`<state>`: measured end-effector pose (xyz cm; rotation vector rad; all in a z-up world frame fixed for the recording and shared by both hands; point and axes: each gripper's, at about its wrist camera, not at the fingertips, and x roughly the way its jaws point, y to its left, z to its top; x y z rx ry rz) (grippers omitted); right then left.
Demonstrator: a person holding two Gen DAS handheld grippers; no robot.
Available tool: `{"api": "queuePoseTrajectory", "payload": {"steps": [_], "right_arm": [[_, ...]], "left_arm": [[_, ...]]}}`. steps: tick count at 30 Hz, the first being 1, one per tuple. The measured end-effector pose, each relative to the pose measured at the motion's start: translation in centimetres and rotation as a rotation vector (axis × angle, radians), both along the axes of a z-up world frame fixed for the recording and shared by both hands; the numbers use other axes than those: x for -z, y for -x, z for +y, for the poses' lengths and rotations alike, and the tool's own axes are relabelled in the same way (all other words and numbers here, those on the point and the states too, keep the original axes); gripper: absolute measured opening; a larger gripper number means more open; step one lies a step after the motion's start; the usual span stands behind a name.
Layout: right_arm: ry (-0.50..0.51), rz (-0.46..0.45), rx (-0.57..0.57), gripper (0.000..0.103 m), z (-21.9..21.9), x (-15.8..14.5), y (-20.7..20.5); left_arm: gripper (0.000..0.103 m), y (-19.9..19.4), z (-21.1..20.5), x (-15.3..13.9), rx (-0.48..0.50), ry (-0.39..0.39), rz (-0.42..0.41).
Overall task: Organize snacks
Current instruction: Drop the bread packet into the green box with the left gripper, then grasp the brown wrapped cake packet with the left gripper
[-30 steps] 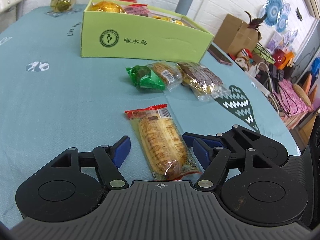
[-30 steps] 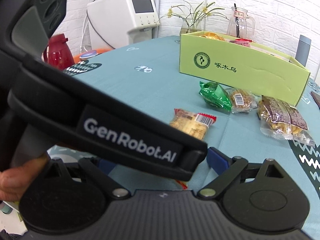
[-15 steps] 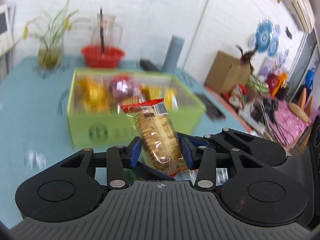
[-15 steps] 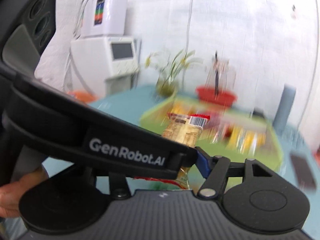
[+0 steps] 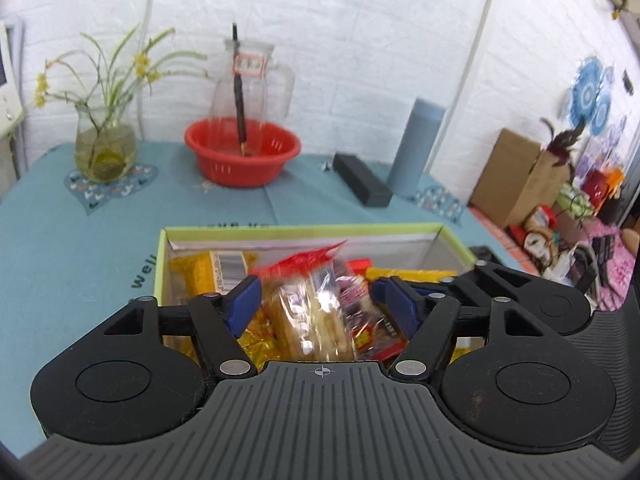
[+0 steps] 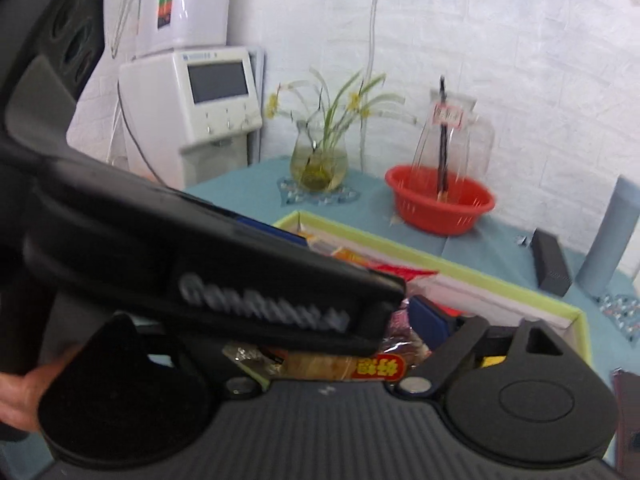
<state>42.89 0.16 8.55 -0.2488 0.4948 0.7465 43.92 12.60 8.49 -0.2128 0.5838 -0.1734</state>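
Left tool [image 5: 316, 302]: jaws have just been opening and now stand apart over the green box [image 5: 160, 264]. The clear-wrapped biscuit packet [image 5: 310, 320], red-edged and blurred, sits between the blue pads [image 5: 245, 304], at centre frame; a gap shows on the right-hand side, and the pads do not appear to press on it. Whether the packet rests on the wrapped snacks already in the box cannot be told.

Right tool [image 6: 380, 320]: the left tool's black body crosses the frame from upper left and hides its left finger. Its jaws have also just been opening and stand wide; nothing is seen pressed between them, with box contents visible beyond.

Box lies at lower centre on the teal-clothed surface [image 5: 60, 240]. Behind it, upper centre, a red basket [image 5: 242, 152] with a glass jug [image 5: 250, 76].
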Motion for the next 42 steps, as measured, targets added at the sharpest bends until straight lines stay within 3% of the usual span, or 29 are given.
{"api": "queuePoseTrajectory", "payload": {"steps": [4,7,11,14,17,20,23,28,30,33,39,42], "right_arm": [[-0.062,-0.048,0.009,0.093,-3.3,-1.7,4.9],[-0.095,0.0,0.011,0.093,-5.3,-0.4,8.8],[-0.079,0.139,0.002,0.093,-5.7,3.8,12.9],[-0.055,0.201,0.017,0.093,-4.9,6.1,14.4],[-0.046,0.216,0.01,0.093,-4.1,6.9,14.3],[0.01,0.161,0.04,0.093,-3.6,6.7,14.0],[0.017,0.107,0.074,0.093,-5.0,5.8,14.0],[0.055,0.055,0.267,0.093,-10.4,5.7,12.6],[0.05,0.087,0.332,0.093,-12.5,6.1,11.3],[-0.002,0.174,0.335,0.093,-14.6,6.9,9.5],[-0.046,0.267,0.272,0.093,-14.7,8.3,7.0],[-0.074,0.294,0.246,0.093,-14.7,8.3,8.0]], "left_arm": [[0.072,4.7,-0.3,-2.8,0.007,0.011,-0.116],[0.077,8.7,-0.4,-3.0,0.039,0.03,-0.15],[0.075,11.3,-1.4,1.0,0.065,0.004,-0.031],[0.06,10.6,-2.0,5.0,0.074,-0.022,0.13],[0.052,10.2,-1.8,7.3,0.09,0.028,0.216],[0.058,9.8,-1.3,7.7,0.047,0.02,0.219],[0.058,9.8,-0.3,7.4,0.046,0.064,0.218],[0.059,10.2,-0.7,5.5,0.115,0.101,0.182],[0.062,9.8,-2.1,4.7,0.179,0.14,0.175],[0.063,8.2,-5.1,4.1,0.247,0.165,0.197],[0.062,3.4,-11.1,6.1,0.251,0.019,0.321],[0.051,3.2,-12.9,7.3,0.273,-0.013,0.38]]}}
